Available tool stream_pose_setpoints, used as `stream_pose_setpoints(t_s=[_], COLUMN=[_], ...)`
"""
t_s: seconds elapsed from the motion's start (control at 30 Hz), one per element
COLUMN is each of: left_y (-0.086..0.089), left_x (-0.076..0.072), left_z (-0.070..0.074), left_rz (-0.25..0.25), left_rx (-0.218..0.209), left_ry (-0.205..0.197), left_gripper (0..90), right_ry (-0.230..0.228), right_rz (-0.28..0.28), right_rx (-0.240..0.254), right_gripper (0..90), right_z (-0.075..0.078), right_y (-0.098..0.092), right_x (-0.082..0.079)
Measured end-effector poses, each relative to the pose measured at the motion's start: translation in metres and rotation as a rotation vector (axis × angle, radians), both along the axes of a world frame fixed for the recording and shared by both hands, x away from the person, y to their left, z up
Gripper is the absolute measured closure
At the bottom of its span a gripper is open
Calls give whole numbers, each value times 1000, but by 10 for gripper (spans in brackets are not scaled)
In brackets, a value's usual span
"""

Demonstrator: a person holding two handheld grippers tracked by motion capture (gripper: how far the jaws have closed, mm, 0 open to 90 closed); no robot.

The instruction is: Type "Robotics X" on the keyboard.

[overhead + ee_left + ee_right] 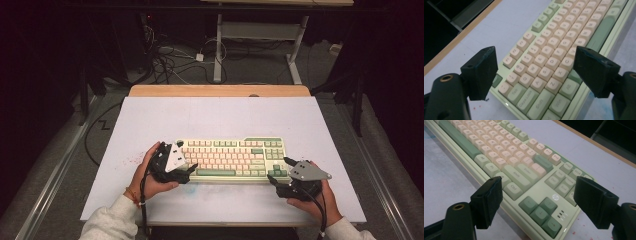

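A pale green keyboard (232,159) with cream and green keys lies across the near half of the white board. My left gripper (188,168) hovers over its left end; in the left gripper view the keyboard (554,57) runs between the wide-apart jaws, which touch nothing. My right gripper (281,169) is at the keyboard's right end. In the right gripper view the arrow keys (541,212) and the keyboard's right corner (564,195) sit between its open jaws, with the pads clear of the case. A hand holds each gripper.
The white board (220,120) rests on a wooden table (220,90) whose far edge shows. Beyond it are table legs and loose cables (170,57) on the floor. Faint red specks (131,160) mark the board left of the keyboard.
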State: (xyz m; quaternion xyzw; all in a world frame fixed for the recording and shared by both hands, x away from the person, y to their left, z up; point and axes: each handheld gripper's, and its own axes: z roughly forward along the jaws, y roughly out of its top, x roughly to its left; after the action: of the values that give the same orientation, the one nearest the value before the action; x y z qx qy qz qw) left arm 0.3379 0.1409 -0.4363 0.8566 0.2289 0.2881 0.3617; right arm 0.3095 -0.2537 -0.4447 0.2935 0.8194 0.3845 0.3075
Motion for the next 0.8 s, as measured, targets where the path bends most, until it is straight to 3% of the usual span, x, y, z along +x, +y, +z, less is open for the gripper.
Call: stream_pose_setpoints(t_s=[0.37, 0.67, 0.8], left_y=[26, 39, 46], left_x=[-13, -24, -28], left_z=[-10, -24, -28], left_rz=[48, 74, 91], left_rx=[8, 23, 4], left_ry=[-3, 31, 53], left_gripper=[182, 180, 173], right_ry=[5, 33, 41], right_rz=[20, 61, 82], right_rx=[33, 57, 53], right_gripper=[282, 289, 339], right_z=[9, 16, 18], right_y=[3, 13, 18], right_x=[6, 19, 25])
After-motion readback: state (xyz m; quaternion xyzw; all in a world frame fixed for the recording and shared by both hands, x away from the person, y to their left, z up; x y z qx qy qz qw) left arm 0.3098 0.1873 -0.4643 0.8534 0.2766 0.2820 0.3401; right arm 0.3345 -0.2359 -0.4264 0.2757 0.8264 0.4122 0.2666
